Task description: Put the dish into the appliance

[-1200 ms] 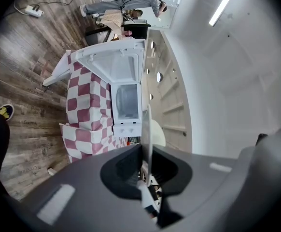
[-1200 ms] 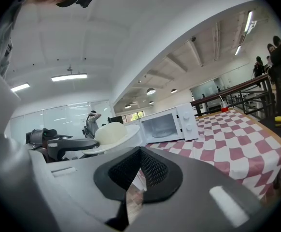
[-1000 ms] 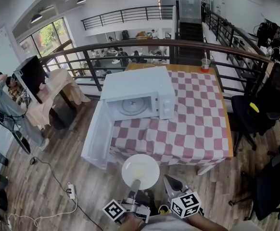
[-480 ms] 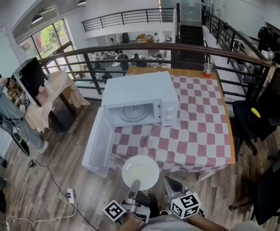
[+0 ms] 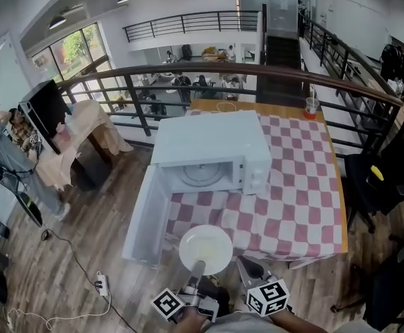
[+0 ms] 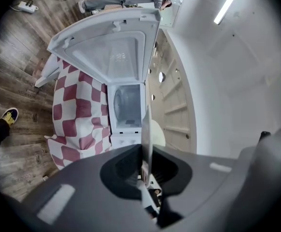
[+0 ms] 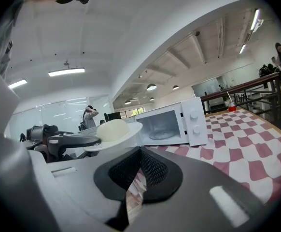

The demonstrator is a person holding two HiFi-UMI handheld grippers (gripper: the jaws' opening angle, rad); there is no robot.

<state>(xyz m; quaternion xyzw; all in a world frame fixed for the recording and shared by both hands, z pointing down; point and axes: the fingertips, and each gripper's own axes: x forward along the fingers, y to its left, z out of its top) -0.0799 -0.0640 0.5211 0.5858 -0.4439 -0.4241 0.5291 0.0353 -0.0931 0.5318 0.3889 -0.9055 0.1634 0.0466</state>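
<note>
Short of the open microwave [image 5: 209, 144], dish [image 5: 205, 248] rim clamped edge-on between nearly closed left gripper [image 5: 196, 268] jaws; right gripper [image 5: 243, 262] jaws together, empty.

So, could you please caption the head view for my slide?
Left gripper holds a white plate by its rim, facing the open microwave on a checkered table.

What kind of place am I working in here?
Likely an upper-floor gallery of an open office or lab: a railing overlooks people seated below, an office chair stands nearby, and the microwave sits on a checkered table.
</note>
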